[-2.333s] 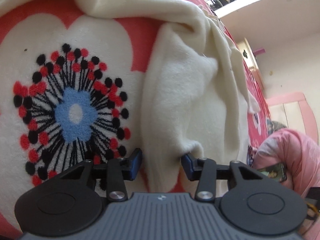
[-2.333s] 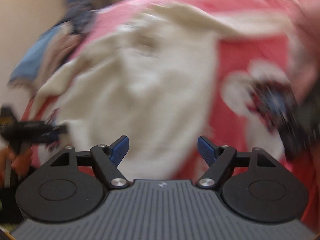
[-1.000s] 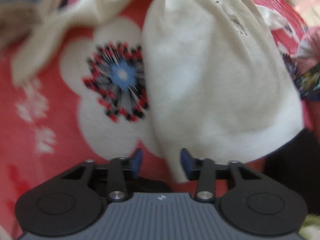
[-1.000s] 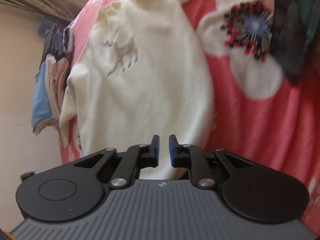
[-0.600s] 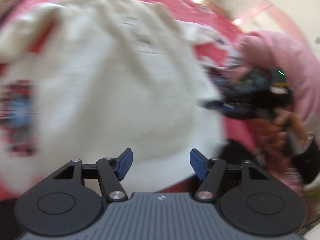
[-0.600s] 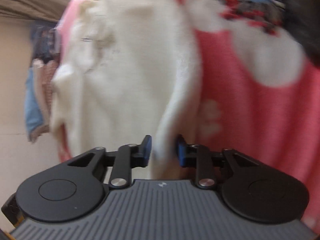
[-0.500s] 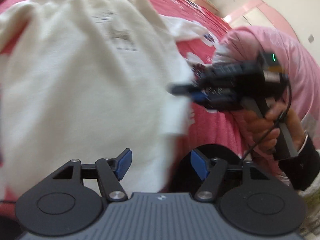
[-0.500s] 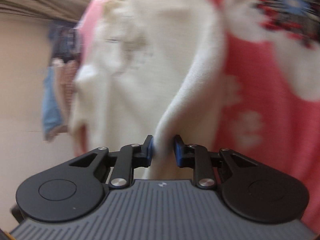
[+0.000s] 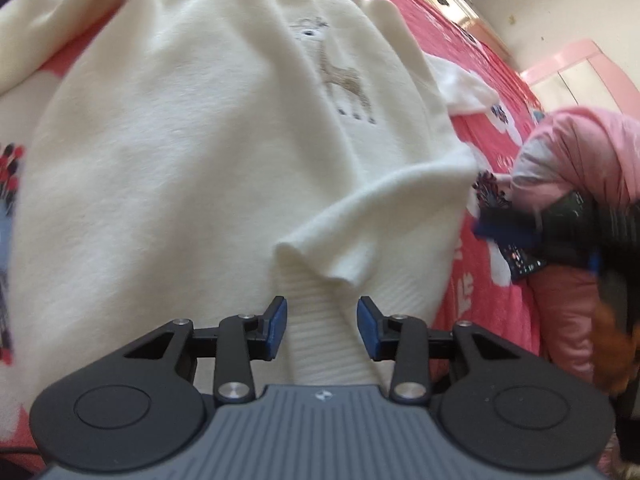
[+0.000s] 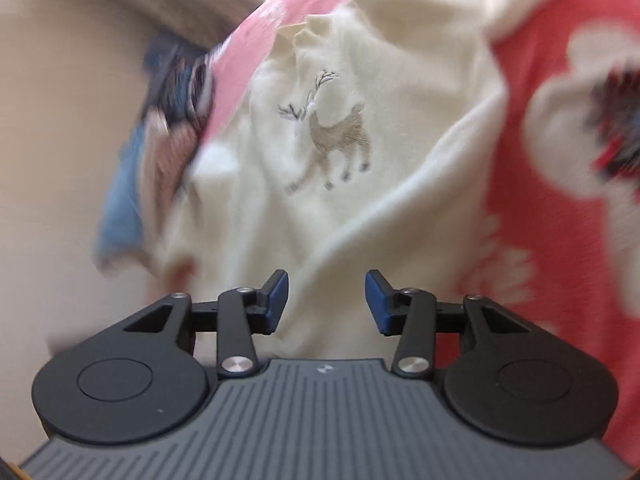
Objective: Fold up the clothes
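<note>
The left tongs (image 9: 319, 322) are closing astride the cream sweater's (image 9: 180, 152) ribbed hem—unclamped; the right tongs (image 10: 326, 298), at 3 o'clock, are opening—the sleeve may slide off.

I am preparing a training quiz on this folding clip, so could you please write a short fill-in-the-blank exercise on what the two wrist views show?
1. The cream sweater carries an embroidered ____ on its chest.
2. The sweater lies on a blanket whose ground colour is ____.
3. The ribbed hem of the sweater lies between the pads of the ____ claw.
4. The pads of the right claw are coloured ____.

Missing words: deer; red; left; blue
</note>
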`<state>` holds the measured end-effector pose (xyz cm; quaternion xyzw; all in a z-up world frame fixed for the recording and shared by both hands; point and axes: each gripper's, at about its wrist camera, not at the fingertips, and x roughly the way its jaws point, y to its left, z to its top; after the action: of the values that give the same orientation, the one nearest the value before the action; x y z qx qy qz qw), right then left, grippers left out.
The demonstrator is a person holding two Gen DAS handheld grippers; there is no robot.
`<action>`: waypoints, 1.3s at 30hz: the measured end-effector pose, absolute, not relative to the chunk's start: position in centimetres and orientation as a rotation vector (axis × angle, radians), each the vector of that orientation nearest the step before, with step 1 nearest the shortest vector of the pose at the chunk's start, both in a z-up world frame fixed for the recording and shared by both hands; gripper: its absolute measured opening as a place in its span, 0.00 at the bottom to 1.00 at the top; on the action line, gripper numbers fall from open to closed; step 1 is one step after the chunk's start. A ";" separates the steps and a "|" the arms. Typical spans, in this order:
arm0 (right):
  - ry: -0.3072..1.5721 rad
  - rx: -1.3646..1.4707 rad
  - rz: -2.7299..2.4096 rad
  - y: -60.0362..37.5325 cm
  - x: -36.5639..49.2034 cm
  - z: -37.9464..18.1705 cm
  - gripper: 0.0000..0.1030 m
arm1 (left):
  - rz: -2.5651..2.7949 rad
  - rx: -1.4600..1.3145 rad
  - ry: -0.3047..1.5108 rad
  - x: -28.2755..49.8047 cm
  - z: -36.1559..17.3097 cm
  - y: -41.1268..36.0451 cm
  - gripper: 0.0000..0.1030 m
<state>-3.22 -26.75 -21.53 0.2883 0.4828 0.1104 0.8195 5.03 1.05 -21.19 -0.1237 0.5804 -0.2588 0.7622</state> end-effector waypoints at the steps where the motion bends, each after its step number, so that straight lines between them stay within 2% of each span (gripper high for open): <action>1: 1.041 0.506 0.248 -25.5 -4.0 -21.2 0.45 | -0.565 -0.273 1.261 5.1 -21.3 1.2 0.38; 7: 1.084 -0.028 0.333 -15.9 -6.2 -21.6 0.55 | -0.572 -0.291 1.238 4.9 -21.3 2.3 0.39; 11: 1.089 -0.260 0.288 -11.7 -5.3 -23.9 0.54 | -0.558 -0.283 1.203 4.1 -21.3 2.7 0.40; 13: 1.113 -0.285 0.269 -11.3 -4.9 -24.5 0.52 | -0.556 -0.283 1.195 3.7 -21.5 2.9 0.40; 14: 1.114 -0.278 0.261 -11.4 -4.9 -24.2 0.49 | -0.558 -0.282 1.192 3.5 -21.6 3.0 0.42; 16: 1.122 -0.252 0.221 -12.0 -5.0 -23.5 0.14 | -0.565 -0.266 1.177 3.3 -21.6 2.9 0.44; 18: 1.120 -0.217 0.166 -13.2 -5.4 -22.4 0.07 | -0.579 -0.236 1.158 3.2 -21.4 2.3 0.49; 20: 1.099 -0.176 0.117 -14.5 -6.7 -21.1 0.06 | -0.602 -0.195 1.128 3.2 -21.1 1.5 0.55; 24: 1.054 -0.123 0.019 -16.3 -9.5 -19.0 0.05 | -0.630 -0.053 1.073 3.0 -20.8 -1.7 0.54; 25: 1.040 -0.111 -0.002 -16.6 -10.1 -18.6 0.05 | -0.641 -0.024 1.051 2.8 -20.7 -2.6 0.51; 27: 1.006 -0.084 -0.042 -17.1 -11.3 -17.7 0.04 | -0.655 0.031 1.014 2.4 -20.3 -4.1 0.35; 28: 0.988 -0.070 -0.062 -17.4 -11.8 -17.3 0.04 | -0.651 0.064 0.996 2.1 -19.9 -4.9 0.11; 29: 0.968 -0.055 -0.082 -17.5 -12.3 -16.8 0.04 | -0.632 0.088 0.977 1.7 -19.2 -5.4 0.04; 33: 0.914 -0.049 -0.156 -18.5 -14.3 -15.4 0.00 | -0.624 0.155 0.864 -1.4 -16.1 -7.1 0.03; 35: 0.908 -0.027 -0.183 -19.5 -15.2 -15.2 0.00 | -0.640 0.234 0.884 -3.0 -16.9 -8.6 0.03; 39: 0.980 0.197 -0.170 -23.4 -15.7 -16.9 0.00 | -0.630 0.437 0.911 -5.3 -20.1 -10.5 0.03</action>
<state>-15.69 -23.41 -16.93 0.0945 0.4691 -0.0816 0.8743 -5.26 -10.49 -20.06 0.2059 0.4293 -0.2968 0.8278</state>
